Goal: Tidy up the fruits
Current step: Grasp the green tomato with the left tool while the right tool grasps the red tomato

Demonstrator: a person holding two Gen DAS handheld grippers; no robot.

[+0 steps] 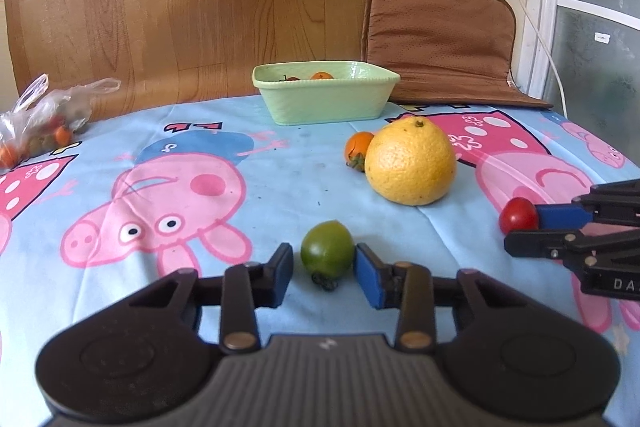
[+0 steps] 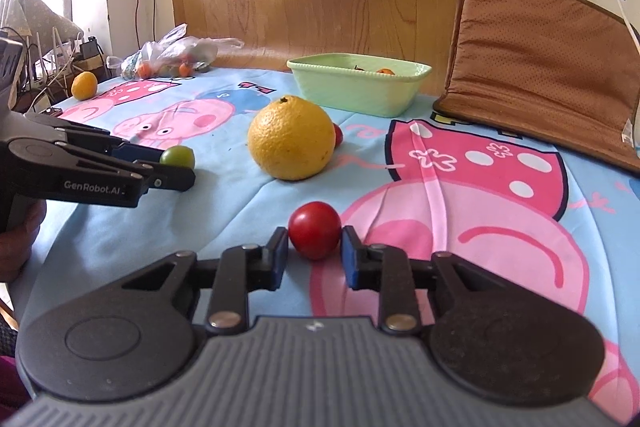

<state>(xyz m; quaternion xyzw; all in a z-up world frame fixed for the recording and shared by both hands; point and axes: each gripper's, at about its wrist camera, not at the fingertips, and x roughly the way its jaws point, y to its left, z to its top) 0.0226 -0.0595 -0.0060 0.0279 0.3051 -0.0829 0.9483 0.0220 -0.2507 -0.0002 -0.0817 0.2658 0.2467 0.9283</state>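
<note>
Currently we list: green tomato [image 1: 327,254], mid-tabletop toward the near edge, clenched in our left gripper [image 1: 324,273]; red tomato [image 2: 315,229], nearer the right edge, pinched by our right gripper [image 2: 314,259]. Both likely light, smooth, easily bruised; pads belong across their widest girth. Large orange [image 1: 410,161] sits between them and the green dish [image 1: 326,95] at the far edge.

bowl [image 1: 326,99] contents half-hidden by rim
</note>
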